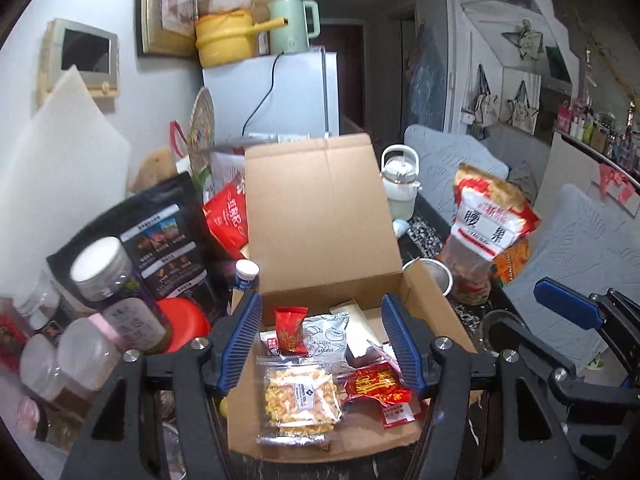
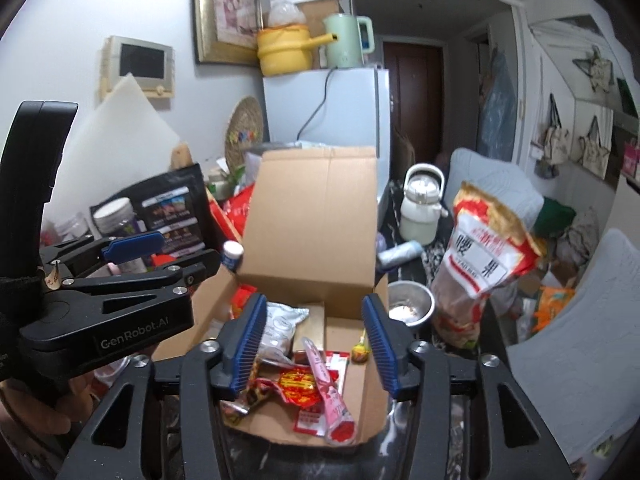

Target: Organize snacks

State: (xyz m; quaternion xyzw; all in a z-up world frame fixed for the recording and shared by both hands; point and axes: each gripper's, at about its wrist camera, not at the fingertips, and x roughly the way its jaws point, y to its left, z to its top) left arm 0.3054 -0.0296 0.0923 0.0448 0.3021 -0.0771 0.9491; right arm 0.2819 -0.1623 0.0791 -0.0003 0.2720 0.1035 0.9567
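An open cardboard box [image 1: 320, 216] with its lid raised stands in front of me, also in the right wrist view [image 2: 312, 220]. Inside lie a clear pack of yellow snacks [image 1: 300, 396], a small red packet [image 1: 291, 330], a white printed packet [image 1: 324, 336] and a red-gold packet [image 1: 376, 388]. The right wrist view shows the red-gold packet [image 2: 300, 390], a pink stick pack [image 2: 330, 396] and a lollipop [image 2: 359, 352]. My left gripper [image 1: 322, 340] is open and empty above the box. My right gripper [image 2: 316, 340] is open and empty above the box.
A tall red-and-white snack bag [image 1: 486, 224] stands right of the box beside a steel bowl [image 1: 434, 276] and a white kettle [image 1: 400, 182]. Jars [image 1: 108, 276], a black pouch [image 1: 160, 236] and a red bag [image 1: 228, 216] crowd the left side.
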